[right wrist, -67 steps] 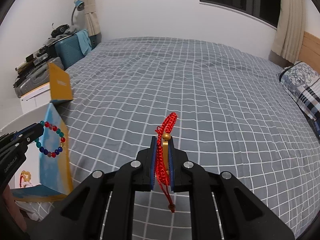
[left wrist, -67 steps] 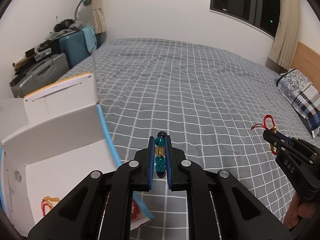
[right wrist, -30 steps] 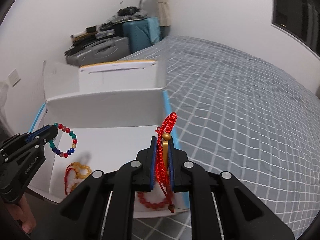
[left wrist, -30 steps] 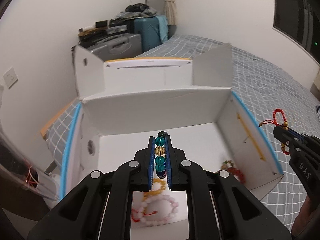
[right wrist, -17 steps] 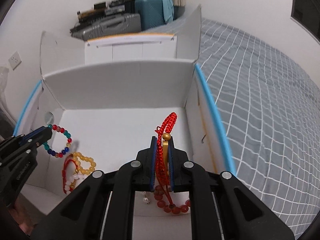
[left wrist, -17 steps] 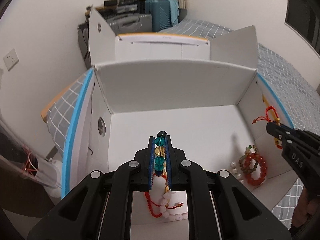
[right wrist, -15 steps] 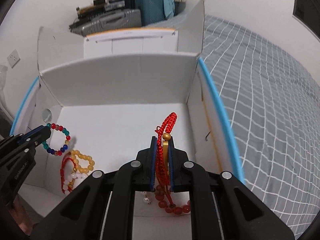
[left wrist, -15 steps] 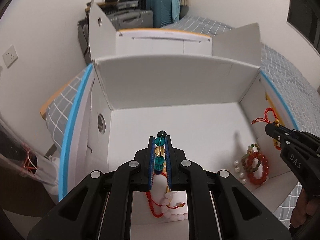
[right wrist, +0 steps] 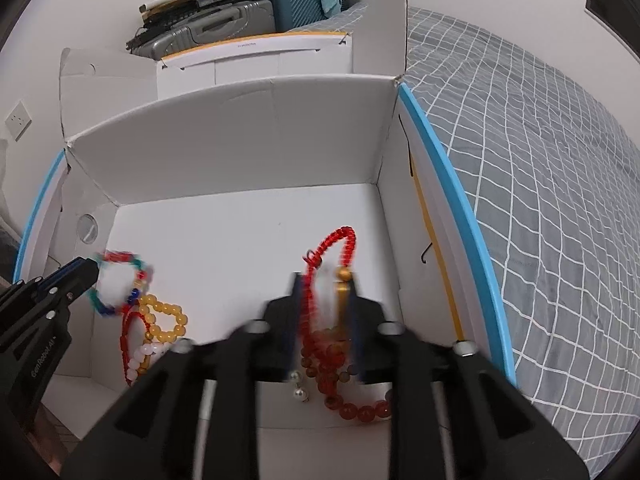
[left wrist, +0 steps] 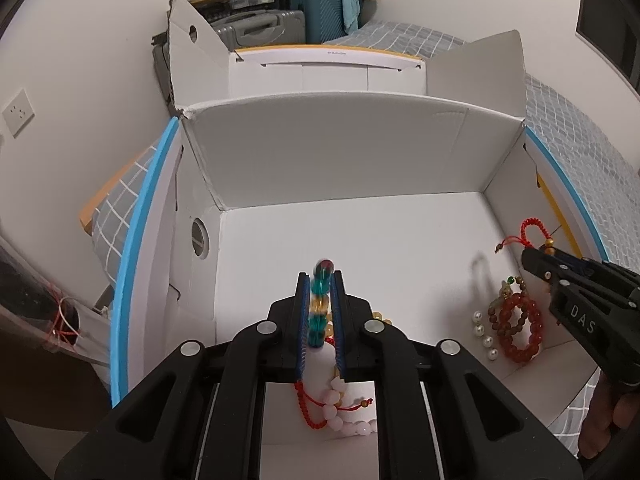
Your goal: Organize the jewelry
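Observation:
My left gripper (left wrist: 320,280) hangs over the open white cardboard box (left wrist: 340,148). Its jaws stand slightly parted around a multicoloured bead bracelet (left wrist: 320,300), which is blurred; it also shows in the right wrist view (right wrist: 120,280). My right gripper (right wrist: 324,280) is over the box's right side, jaws parted and blurred. A red cord bracelet with a gold bead (right wrist: 332,252) hangs loose between them; it also shows in the left wrist view (left wrist: 530,232). Yellow, pink and red bracelets (right wrist: 152,332) and dark red beads (left wrist: 518,328) lie on the box floor.
The box has blue-edged side flaps (left wrist: 140,216) and raised white flaps behind. Suitcases (left wrist: 320,4) and clutter stand by the far wall. The grey checked bedspread (right wrist: 540,160) stretches to the right of the box. A wall socket (left wrist: 16,112) is at the left.
Both grippers have begun to open over the box. The bead bracelet and the red cord bracelet are blurred and slipping loose. Both grippers sit a little lower in the box.

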Action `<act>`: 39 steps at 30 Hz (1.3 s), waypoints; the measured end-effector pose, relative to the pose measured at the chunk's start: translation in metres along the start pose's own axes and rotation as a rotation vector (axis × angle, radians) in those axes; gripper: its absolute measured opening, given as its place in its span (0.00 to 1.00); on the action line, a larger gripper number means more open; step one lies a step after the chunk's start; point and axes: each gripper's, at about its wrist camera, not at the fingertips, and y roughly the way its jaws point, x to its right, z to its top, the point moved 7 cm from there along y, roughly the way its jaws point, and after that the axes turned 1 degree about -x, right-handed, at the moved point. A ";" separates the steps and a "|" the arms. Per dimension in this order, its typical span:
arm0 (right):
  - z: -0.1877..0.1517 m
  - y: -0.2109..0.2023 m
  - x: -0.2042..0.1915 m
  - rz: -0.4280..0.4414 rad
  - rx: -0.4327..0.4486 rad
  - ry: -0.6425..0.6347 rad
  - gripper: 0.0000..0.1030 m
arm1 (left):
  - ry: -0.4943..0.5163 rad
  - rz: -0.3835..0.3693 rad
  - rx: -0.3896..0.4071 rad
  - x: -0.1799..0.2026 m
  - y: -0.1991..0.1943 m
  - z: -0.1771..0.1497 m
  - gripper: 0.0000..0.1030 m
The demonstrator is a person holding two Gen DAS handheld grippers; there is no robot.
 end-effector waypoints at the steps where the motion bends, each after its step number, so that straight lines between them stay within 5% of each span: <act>1: 0.002 -0.002 0.000 -0.001 0.012 0.000 0.41 | -0.004 0.002 0.003 -0.001 -0.001 0.001 0.12; 4: 0.004 -0.010 -0.002 0.009 0.039 -0.001 0.51 | -0.011 0.005 0.011 -0.003 -0.006 0.002 0.21; 9: 0.008 -0.029 -0.003 0.016 0.096 -0.005 0.65 | -0.030 0.012 0.082 -0.007 -0.029 0.008 0.55; 18: 0.010 -0.093 0.002 0.019 0.235 0.018 0.86 | -0.049 0.026 0.196 -0.012 -0.077 0.009 0.85; 29: -0.026 -0.154 0.006 -0.024 0.330 0.006 0.93 | -0.047 0.017 0.249 -0.023 -0.114 -0.025 0.94; 39: -0.076 -0.147 0.012 -0.062 0.310 0.017 0.93 | -0.013 -0.003 0.247 -0.014 -0.125 -0.064 0.94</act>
